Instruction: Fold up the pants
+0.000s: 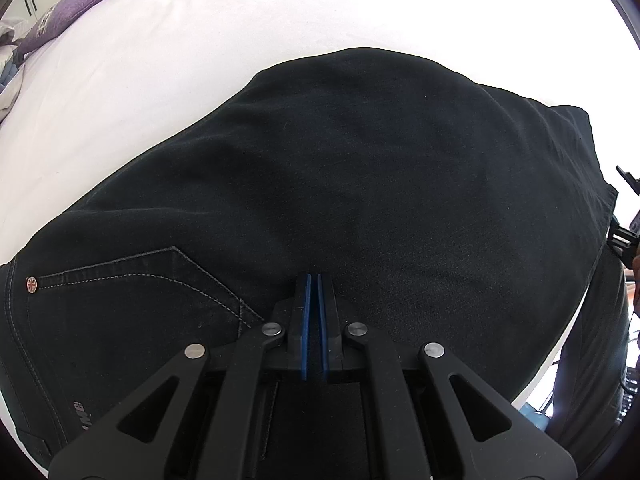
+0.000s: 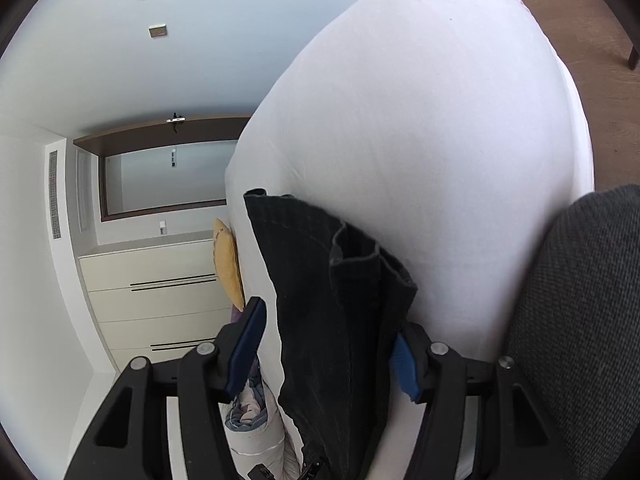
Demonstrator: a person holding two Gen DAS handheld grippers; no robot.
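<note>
Black jeans [image 1: 340,184] lie folded on a white bed [image 1: 168,60], filling the left wrist view; a stitched pocket with a rivet [image 1: 31,284] is at the lower left. My left gripper [image 1: 313,280] presses down on the fabric with its blue pads nearly together, nothing visibly between them. In the right wrist view the jeans' leg ends [image 2: 332,300] run between my right gripper's [image 2: 328,332] wide-apart blue pads [image 2: 248,344]. The pads stand clear of the cloth on the left side. Part of the right gripper shows at the left wrist view's right edge [image 1: 624,232].
A purple pillow [image 1: 80,8] and a yellow pillow [image 2: 229,264] lie at the bed's head. White drawers [image 2: 152,300] stand beyond the bed. A person's grey sleeve [image 2: 580,320] is at the right. Wooden floor [image 2: 592,20] shows past the bed edge.
</note>
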